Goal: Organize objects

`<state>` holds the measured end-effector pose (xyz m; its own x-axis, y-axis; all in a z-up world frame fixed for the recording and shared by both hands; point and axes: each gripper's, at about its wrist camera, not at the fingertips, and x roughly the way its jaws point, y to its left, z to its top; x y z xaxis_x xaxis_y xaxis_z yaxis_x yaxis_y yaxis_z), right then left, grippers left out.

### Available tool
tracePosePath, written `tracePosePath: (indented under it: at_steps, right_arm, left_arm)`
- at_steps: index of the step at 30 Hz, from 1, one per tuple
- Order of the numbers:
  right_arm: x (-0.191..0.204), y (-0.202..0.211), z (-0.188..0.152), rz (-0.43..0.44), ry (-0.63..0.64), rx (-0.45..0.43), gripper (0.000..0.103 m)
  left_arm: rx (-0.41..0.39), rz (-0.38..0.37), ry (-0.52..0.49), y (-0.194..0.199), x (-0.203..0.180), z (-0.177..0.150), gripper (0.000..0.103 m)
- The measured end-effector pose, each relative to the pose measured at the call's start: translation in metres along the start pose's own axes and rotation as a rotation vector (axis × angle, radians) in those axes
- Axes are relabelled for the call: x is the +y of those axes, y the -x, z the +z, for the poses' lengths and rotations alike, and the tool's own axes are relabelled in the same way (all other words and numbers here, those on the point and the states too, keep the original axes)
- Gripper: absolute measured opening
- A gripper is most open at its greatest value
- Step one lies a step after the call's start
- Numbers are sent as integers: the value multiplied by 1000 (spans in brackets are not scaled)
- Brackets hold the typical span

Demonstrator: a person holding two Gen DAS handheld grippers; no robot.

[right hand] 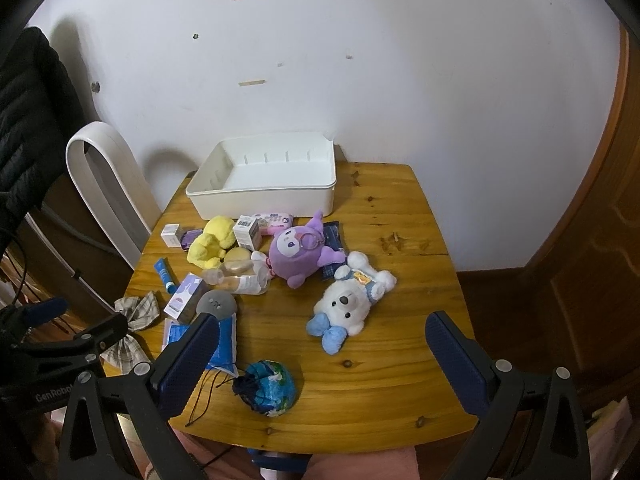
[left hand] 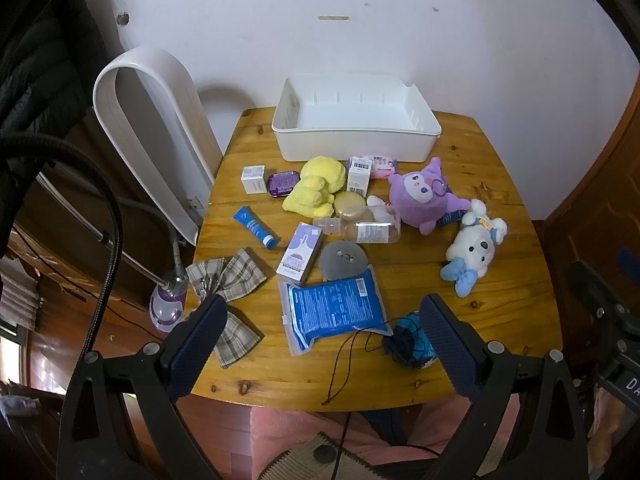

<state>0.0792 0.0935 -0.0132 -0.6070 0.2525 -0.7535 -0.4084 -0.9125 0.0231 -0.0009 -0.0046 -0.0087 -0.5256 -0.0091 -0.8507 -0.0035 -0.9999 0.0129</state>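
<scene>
A white plastic bin (left hand: 356, 142) (right hand: 264, 196) stands empty at the far side of the wooden table (left hand: 500, 280) (right hand: 392, 280). In front of it lie a yellow plush (left hand: 316, 188) (right hand: 210, 246), a purple plush (left hand: 420, 196) (right hand: 296, 254), a white bear plush (left hand: 476, 244) (right hand: 348, 304), a blue packet (left hand: 336, 312), a clear bottle (left hand: 368, 230), a plaid bow (left hand: 228, 280) (right hand: 138, 308) and a blue drawstring pouch (left hand: 408, 340) (right hand: 268, 386). My left gripper (left hand: 320, 312) hovers open above the packet. My right gripper (right hand: 324, 328) hovers open near the bear, holding nothing.
Small boxes (left hand: 254, 179) (left hand: 359, 174), a purple tin (left hand: 283, 184), a blue tube (left hand: 256, 227), a purple carton (left hand: 300, 252) and a grey round plush (left hand: 344, 259) crowd the table's left half. A white fan (left hand: 156, 136) stands left of the table. A wooden door (right hand: 592, 200) is at the right.
</scene>
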Motion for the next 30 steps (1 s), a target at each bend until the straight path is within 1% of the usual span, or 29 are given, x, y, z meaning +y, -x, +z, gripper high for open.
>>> tracePosePath:
  at_steps: [13,30]
  right_arm:
    - [6,8,3,-23,13,-17,103]
    - [7,7,4,-32,13,-20,103]
  left_arm:
    - [-25,12,6,9,4,4,98]
    - [-24,14,8,9,5,7,98]
